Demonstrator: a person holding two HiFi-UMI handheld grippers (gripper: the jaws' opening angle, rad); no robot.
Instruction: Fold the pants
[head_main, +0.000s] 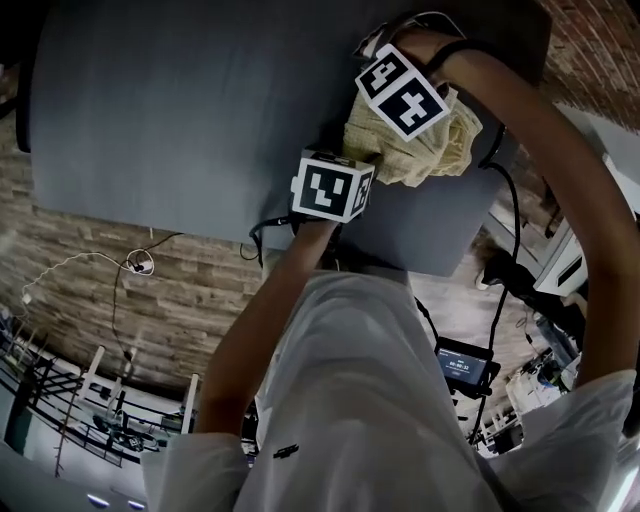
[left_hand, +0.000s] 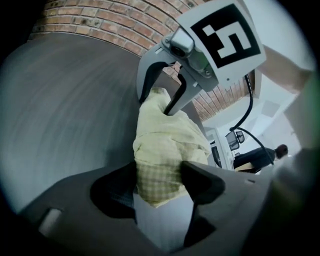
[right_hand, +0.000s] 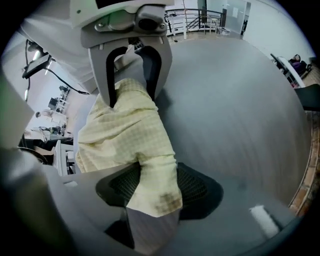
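My left gripper (left_hand: 157, 187) has its jaws wide apart. One end of the pants (left_hand: 165, 145), a pale yellow checked cloth, lies between them. The cloth fills most of the gap and comes close to the pad on the right side of the left gripper view. I think it is only lying there and not pressed, but the edge is in shadow, so I am not fully sure.

My right gripper (right_hand: 157, 190) is also well open. The other end of the cloth hangs down between its two ribbed pads (right_hand: 197, 187) and partly covers them, and it looks loose there.

The two grippers face each other from opposite ends of the bundle, and each one appears in the other's view. The right one points steeply downward.

The pants are gathered in a crumpled lump, not spread flat. In the head view they are on the dark grey table (head_main: 180, 110), near its edge on the right side, just beside both marker cubes.
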